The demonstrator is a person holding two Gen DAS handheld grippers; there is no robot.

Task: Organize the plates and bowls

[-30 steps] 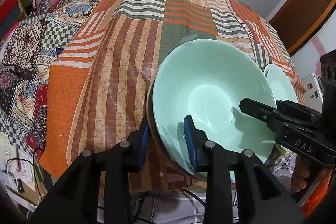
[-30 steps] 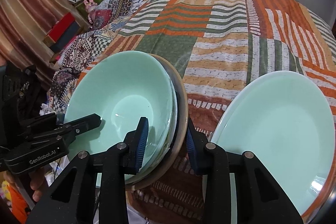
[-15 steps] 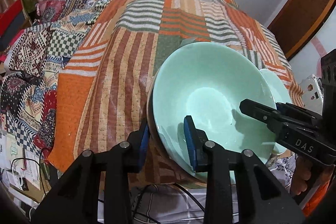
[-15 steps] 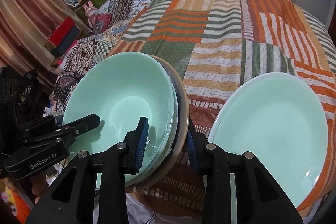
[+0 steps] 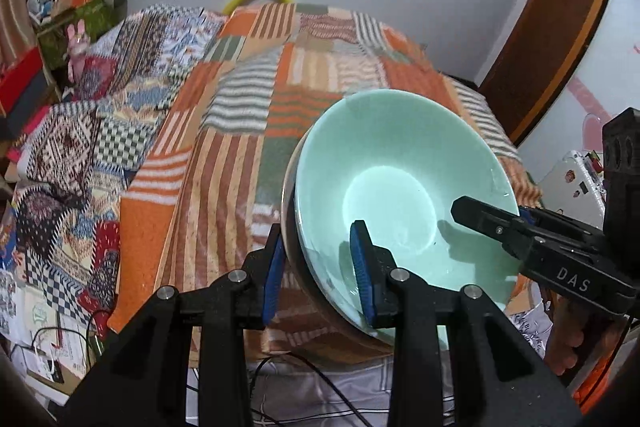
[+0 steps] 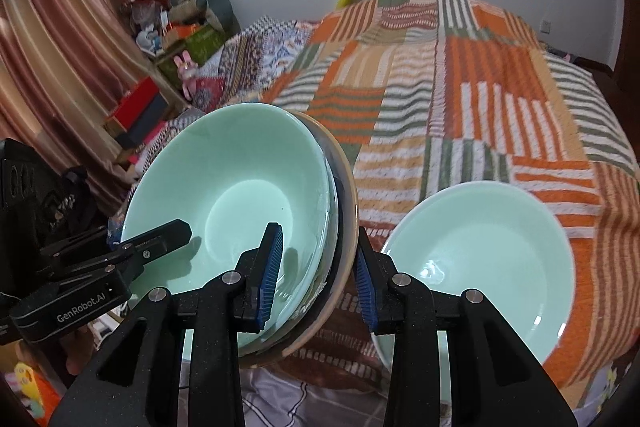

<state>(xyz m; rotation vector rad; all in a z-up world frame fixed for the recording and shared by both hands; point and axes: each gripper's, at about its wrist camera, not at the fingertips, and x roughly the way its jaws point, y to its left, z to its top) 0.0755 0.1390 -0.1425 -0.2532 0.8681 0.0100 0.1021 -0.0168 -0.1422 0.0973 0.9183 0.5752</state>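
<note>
A stack of bowls (image 5: 396,163) with a mint green bowl on top and a beige-rimmed one beneath is held in the air between both grippers; it also shows in the right wrist view (image 6: 236,195). My left gripper (image 5: 320,267) is shut on the stack's left rim. My right gripper (image 6: 318,269) is shut on its right rim and shows in the left wrist view (image 5: 492,223). A mint green plate (image 6: 480,259) lies on the bed to the right of the stack.
The bed has a striped orange, green and beige patchwork cover (image 6: 460,99). A patterned quilt (image 5: 80,147) lies on its left side. Cluttered shelves and boxes (image 6: 160,39) stand at the left wall. A brown door (image 5: 552,39) is at the right. Cables (image 5: 60,339) lie on the floor.
Both grippers have lifted the bowl stack up and tilted back. The bed and plate look farther and lower, and the wall has come into view.
</note>
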